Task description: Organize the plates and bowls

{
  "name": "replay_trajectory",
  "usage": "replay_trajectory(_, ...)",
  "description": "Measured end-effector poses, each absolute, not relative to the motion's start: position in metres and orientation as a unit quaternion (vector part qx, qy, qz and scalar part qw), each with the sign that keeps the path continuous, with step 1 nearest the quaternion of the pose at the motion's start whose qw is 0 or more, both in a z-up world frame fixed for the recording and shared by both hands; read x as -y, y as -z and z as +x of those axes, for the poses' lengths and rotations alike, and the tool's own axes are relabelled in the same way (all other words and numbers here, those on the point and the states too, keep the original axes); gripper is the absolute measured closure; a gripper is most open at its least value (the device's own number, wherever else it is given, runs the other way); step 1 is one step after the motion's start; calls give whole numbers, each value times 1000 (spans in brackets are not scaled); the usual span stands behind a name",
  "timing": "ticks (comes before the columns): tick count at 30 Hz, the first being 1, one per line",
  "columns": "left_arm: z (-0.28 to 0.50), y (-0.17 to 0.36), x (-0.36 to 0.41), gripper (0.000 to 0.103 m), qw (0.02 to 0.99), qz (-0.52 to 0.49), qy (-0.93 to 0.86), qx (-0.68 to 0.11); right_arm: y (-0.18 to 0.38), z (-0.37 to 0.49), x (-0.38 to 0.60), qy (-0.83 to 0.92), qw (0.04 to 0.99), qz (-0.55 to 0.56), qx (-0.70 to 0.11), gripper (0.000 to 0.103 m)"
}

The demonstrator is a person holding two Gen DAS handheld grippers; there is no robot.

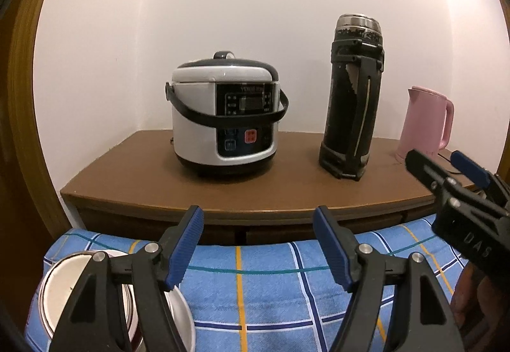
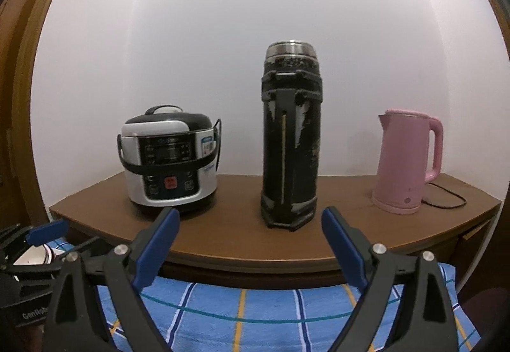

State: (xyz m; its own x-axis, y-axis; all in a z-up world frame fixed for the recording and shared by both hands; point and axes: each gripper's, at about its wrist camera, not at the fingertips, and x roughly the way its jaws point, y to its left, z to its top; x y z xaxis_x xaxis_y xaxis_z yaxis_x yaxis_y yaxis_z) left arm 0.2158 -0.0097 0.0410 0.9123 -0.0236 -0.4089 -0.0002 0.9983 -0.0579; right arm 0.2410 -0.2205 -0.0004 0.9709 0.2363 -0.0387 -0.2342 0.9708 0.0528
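Observation:
In the left wrist view a white bowl with a shiny metal rim [image 1: 62, 283] sits at the lower left on the blue checked cloth [image 1: 255, 297]. The rim of a plain white dish [image 1: 185, 310] curves beside it, partly hidden by my left finger. My left gripper [image 1: 258, 245] is open with only cloth between its blue pads, just right of the bowls. My right gripper [image 2: 251, 245] is open and holds nothing, over the cloth's far edge. It also shows at the right as my right gripper [image 1: 441, 164]. A bowl rim [image 2: 32, 258] peeks out at the far left, behind a pad [image 2: 47, 231] of my left gripper.
A brown cabinet [image 1: 287, 189] stands behind the cloth against a white wall. On it are a white and black rice cooker [image 1: 223, 116], a tall black thermos [image 1: 352, 97] and a pink kettle [image 2: 408, 160] with a black cord [image 2: 446, 199]. A wooden frame borders the left side.

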Motion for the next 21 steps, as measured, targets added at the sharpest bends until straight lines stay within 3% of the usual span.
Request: replay_trajectory(21, 207, -43, 16, 29, 978, 3, 3, -208, 4, 242, 229, -98, 995, 26, -15, 10)
